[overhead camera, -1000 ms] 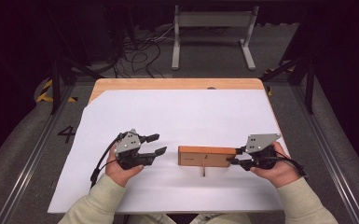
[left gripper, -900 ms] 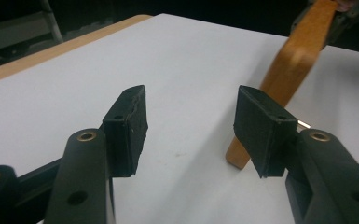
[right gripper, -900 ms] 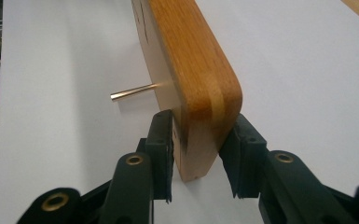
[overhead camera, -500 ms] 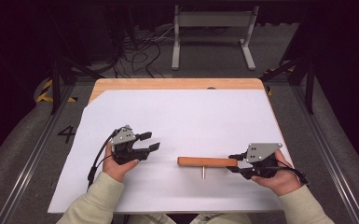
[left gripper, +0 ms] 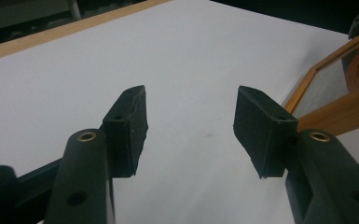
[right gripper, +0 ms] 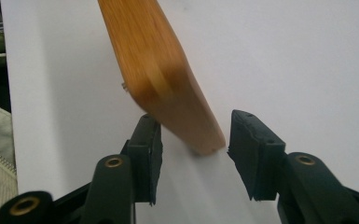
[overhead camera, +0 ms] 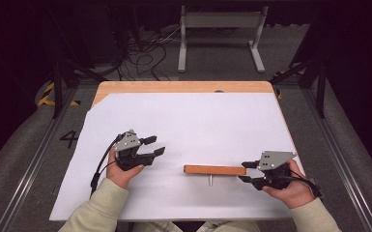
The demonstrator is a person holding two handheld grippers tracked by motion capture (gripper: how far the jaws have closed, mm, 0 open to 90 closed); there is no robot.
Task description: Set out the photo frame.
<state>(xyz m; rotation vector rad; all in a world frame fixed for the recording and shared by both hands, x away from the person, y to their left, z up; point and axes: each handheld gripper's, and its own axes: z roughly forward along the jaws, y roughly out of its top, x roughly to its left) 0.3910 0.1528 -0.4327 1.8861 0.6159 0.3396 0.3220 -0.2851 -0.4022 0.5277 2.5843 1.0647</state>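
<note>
One wooden frame [overhead camera: 214, 169] stood on edge on white sheet [overhead camera: 198, 121], right of centre; one small peg [overhead camera: 210, 180] projected from near side. Two grippers present. Right gripper [overhead camera: 247, 171]: jaws just opening, frame end between pads, pads apart from wood. Left gripper [overhead camera: 153, 149]: jaws spread, nothing between, well apart from frame. One wooden table [overhead camera: 174, 87] beneath sheet. One metal stand [overhead camera: 220, 29] and cable tangle [overhead camera: 145, 53] on floor beyond. No obstruction between grippers and frame.

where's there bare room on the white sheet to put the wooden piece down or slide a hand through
The far half of the white sheet, up to the table's wooden edge, is bare. So is the stretch between the left gripper and the wooden piece. It is tight at the near right, where the right gripper has just been opening around the piece's end.
</note>
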